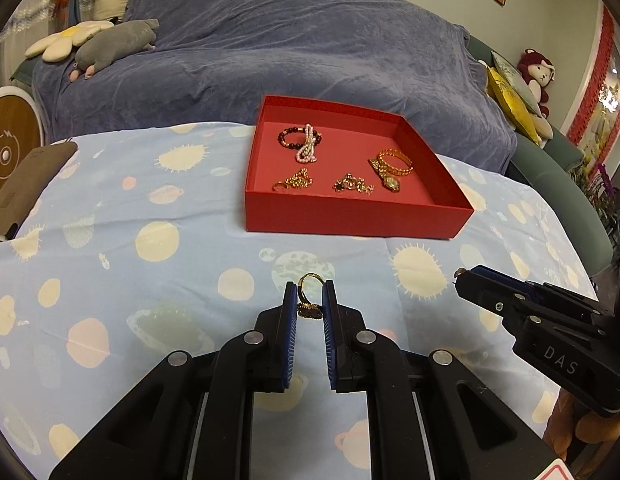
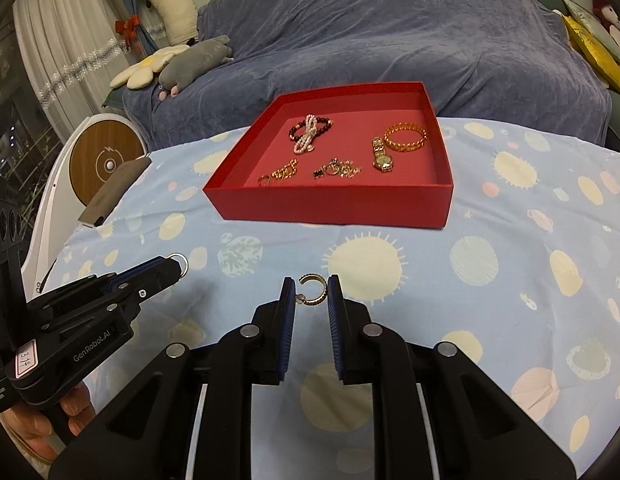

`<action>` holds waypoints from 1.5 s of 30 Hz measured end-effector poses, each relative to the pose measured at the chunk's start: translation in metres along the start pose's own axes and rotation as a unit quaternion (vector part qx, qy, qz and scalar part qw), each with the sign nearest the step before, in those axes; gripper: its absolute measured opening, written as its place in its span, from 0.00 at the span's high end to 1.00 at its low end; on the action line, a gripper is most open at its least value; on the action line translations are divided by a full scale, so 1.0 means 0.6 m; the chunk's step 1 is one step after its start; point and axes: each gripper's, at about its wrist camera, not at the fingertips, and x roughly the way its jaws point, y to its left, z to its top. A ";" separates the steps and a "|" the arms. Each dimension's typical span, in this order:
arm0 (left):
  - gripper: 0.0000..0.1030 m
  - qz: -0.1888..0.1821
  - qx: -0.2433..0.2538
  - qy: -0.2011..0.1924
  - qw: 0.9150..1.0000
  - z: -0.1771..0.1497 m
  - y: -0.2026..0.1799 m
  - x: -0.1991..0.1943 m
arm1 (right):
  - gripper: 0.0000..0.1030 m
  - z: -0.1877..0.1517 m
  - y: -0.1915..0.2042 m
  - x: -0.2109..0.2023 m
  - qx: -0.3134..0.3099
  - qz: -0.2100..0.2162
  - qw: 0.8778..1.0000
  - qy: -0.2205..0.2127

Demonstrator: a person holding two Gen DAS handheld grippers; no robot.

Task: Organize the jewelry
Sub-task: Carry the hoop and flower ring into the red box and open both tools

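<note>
Left gripper clamped on a gold ring held upright between its pads. Right gripper clamped on an open gold ear cuff. Red tray at 12 o'clock holds a bead bracelet, gold bangle and wristwatch.

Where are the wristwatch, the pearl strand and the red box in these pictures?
wristwatch (image 2: 382, 163): right wrist view, on its round dial.
pearl strand (image 2: 306, 136): right wrist view, on the middle of the looped beads.
red box (image 1: 350, 220): left wrist view, on its near outer wall.
</note>
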 end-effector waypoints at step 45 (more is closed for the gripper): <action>0.89 0.019 0.008 0.022 1.000 0.275 -0.056 0.288 | 0.85 0.258 -0.109 0.213 0.039 -0.027 0.999 -0.008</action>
